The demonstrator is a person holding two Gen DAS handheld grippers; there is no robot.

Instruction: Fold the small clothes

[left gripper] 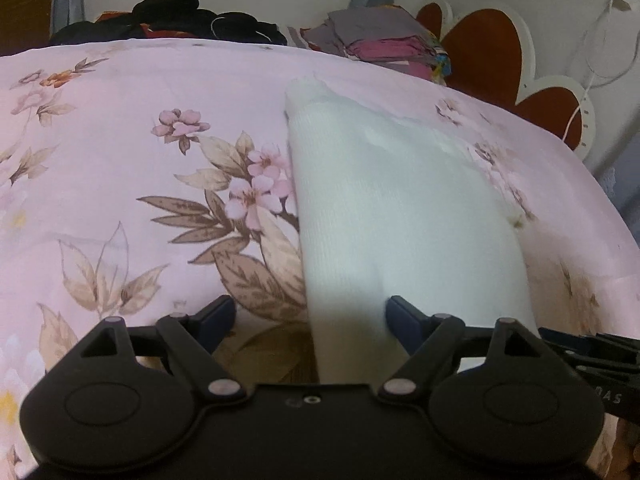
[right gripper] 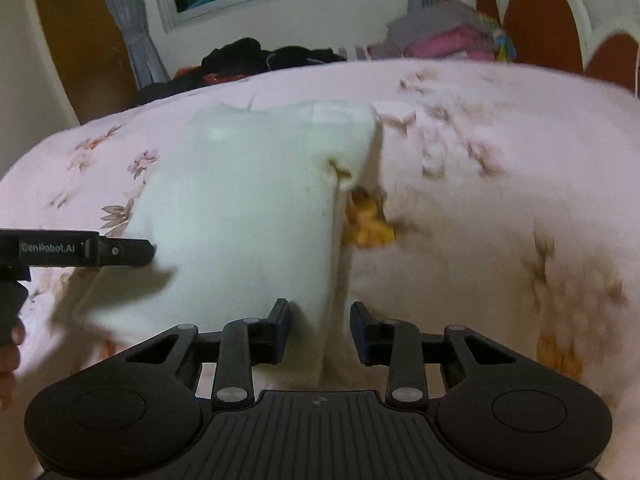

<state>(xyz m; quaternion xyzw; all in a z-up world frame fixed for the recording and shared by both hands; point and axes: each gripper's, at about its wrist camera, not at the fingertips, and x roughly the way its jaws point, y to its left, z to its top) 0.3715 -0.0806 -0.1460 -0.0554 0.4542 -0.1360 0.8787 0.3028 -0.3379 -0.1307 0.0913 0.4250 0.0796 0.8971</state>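
Right now a white garment [left gripper: 400, 208] lies on the bed, spread over the pink flowered bedsheet [left gripper: 120, 160], its near end reaching in under both tools. Seen from the left wrist, the left gripper [left gripper: 310, 320] has its fingers spread wide; the garment's left edge runs down between them and the right finger [left gripper: 404, 324] sits over the cloth, but neither pad presses it, so nothing is held. From the right wrist the right gripper [right gripper: 320, 330] has its fingers partly apart, with the garment's right edge standing as a fold in the gap; the left finger [right gripper: 278, 330] lies against or just beside the cloth, the right one is clear of it, so it is released too. That view is blurred. The left tool shows at its left edge, with part of a hand [right gripper: 8, 344] beneath. At the far side of the bed sit a heap of dark clothes [left gripper: 180, 20] and a stack of folded clothes [left gripper: 380, 40]
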